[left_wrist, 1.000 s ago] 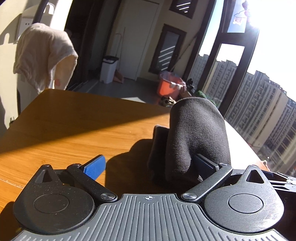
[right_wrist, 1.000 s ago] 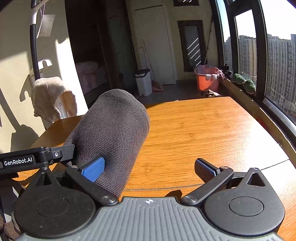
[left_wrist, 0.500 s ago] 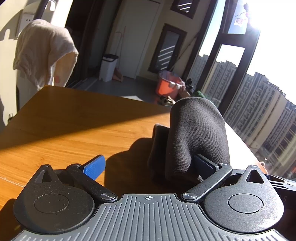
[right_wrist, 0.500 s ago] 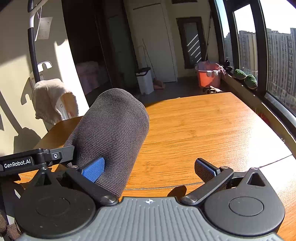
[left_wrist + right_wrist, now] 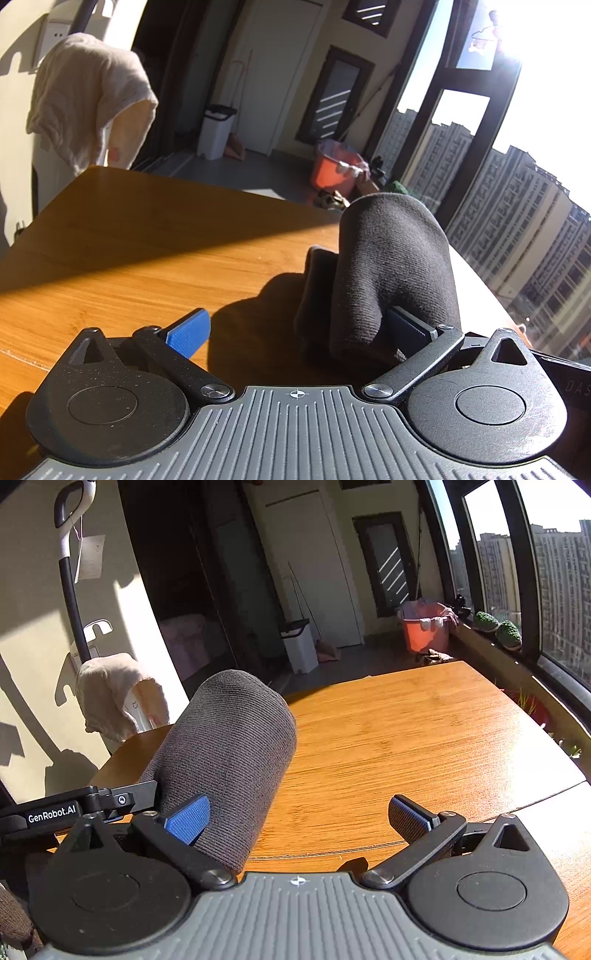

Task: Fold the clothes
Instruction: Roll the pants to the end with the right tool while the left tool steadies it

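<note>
Dark knit cloth [image 5: 391, 266] drapes over both grippers' wide-spread jaws above the wooden table [image 5: 406, 738], perhaps unpinched.

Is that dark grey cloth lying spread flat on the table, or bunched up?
Bunched up. The dark grey cloth rises in a rounded hump above the wooden table, draped over one finger of each open gripper rather than lying flat.

Sunlight fell across a wooden counter [image 5: 424, 738] beside tall windows [image 5: 554, 572] overlooking apartment blocks [image 5: 535, 229]. Beyond it stood an orange bucket [image 5: 424, 631], a white bin [image 5: 301, 646] and a closed white door [image 5: 314, 572]. A cream towel [image 5: 85, 99] hung by the wall.
</note>
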`<state>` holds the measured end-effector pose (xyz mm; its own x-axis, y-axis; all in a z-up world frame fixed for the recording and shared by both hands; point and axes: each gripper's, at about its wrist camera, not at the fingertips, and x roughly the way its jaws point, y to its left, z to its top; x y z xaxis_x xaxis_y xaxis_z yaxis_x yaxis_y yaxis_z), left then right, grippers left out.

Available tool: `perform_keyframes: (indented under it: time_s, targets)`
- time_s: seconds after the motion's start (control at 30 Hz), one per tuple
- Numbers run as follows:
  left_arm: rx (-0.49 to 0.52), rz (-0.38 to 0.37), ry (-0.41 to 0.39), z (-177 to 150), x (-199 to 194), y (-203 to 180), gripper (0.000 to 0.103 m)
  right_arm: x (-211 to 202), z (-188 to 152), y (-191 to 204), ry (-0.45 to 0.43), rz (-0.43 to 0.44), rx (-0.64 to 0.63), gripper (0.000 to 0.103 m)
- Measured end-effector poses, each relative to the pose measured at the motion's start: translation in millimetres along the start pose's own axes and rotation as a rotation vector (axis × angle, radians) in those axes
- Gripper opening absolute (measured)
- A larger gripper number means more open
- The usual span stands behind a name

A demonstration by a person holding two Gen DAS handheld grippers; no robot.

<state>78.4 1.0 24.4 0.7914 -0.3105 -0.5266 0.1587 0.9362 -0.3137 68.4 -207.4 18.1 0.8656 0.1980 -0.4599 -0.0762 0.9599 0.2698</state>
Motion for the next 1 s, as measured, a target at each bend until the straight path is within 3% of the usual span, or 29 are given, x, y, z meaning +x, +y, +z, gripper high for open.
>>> perform_keyframes:
  time_s: [0.13, 0.23, 0.33, 0.57, 0.67, 0.8, 0.93, 1.0]
  targets:
    - [0.0, 0.001, 0.009, 0, 1, -1, 0.103, 10, 44, 5, -0.057, 0.006, -0.054, 0.103]
    - [0.007, 0.007, 0.013, 0, 1, -2, 0.103, 46, 67, 13, 0.016, 0.046, -0.062, 0.103]
    - [0.013, 0.014, 0.013, 0, 1, -3, 0.103, 93, 56, 26, 0.081, -0.016, -0.157, 0.103]
    - [0.02, 0.003, 0.026, 1, 5, -6, 0.103, 73, 59, 29, 0.011, -0.035, -0.2, 0.103]
    - [0.018, 0.002, 0.02, 1, 4, -7, 0.103, 60, 52, 19, -0.007, -0.072, -0.132, 0.103]
    - [0.007, -0.075, -0.023, 7, -8, -8, 0.103, 68, 46, 10, 0.015, -0.116, -0.098, 0.103]
    - [0.122, -0.109, -0.07, 19, -16, -21, 0.103, 99, 59, 19, 0.052, -0.104, -0.23, 0.103]
    - [0.165, -0.093, -0.042, 23, -7, -27, 0.095, 114, 71, 26, 0.083, -0.089, -0.272, 0.103]
